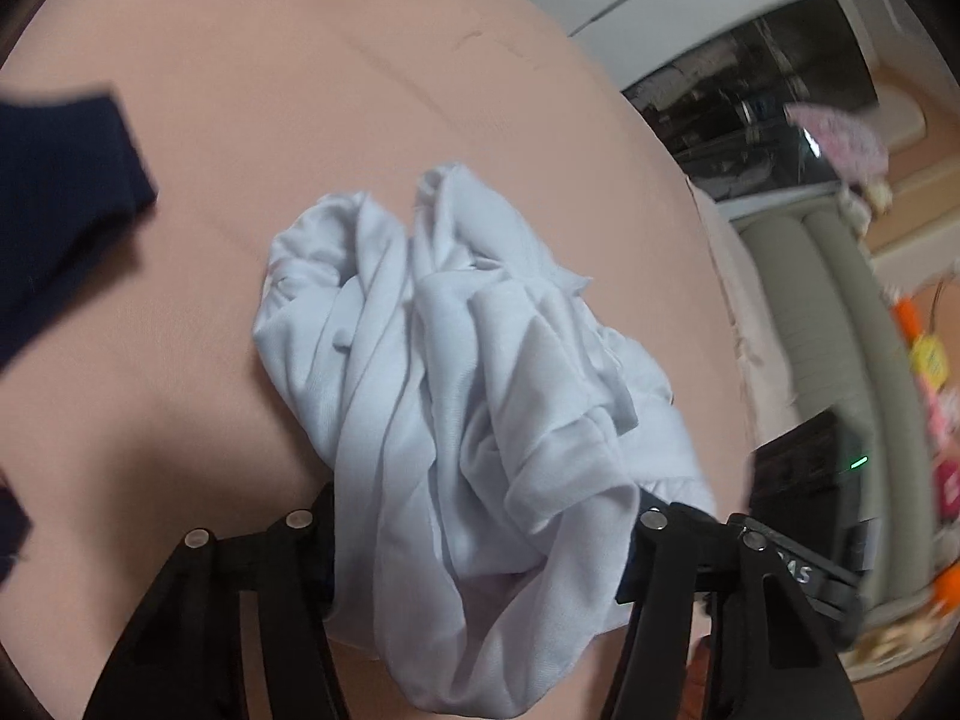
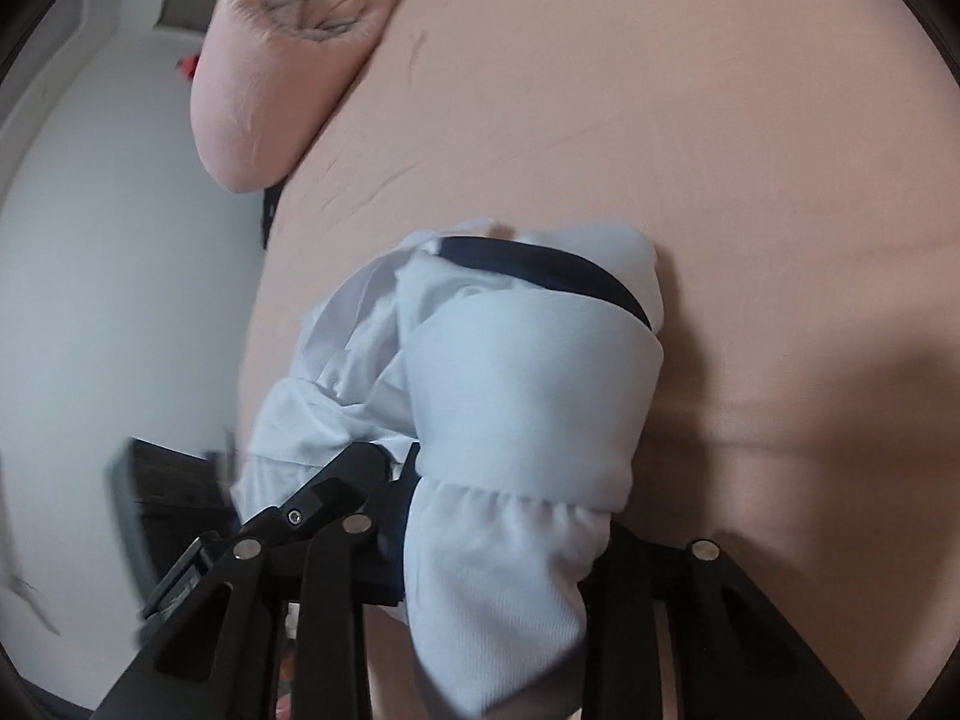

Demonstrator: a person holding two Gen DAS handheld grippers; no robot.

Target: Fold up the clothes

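Clearly early: left of the white garment (image 1: pixel 456 372), a navy garment (image 1: pixel 54 210) lies unfolded on the pink bed (image 1: pixel 300 90). Both the left gripper (image 1: pixel 480 546) and right gripper (image 2: pixel 498 546) have fingers half-closed on the still-crumpled white garment.

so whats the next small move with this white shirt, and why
Probably draw the two tongs apart to spread it. The shirt hangs bunched and creased between the left tongs, and a wad of it sits in the right tongs above the bed; it can't fold yet.
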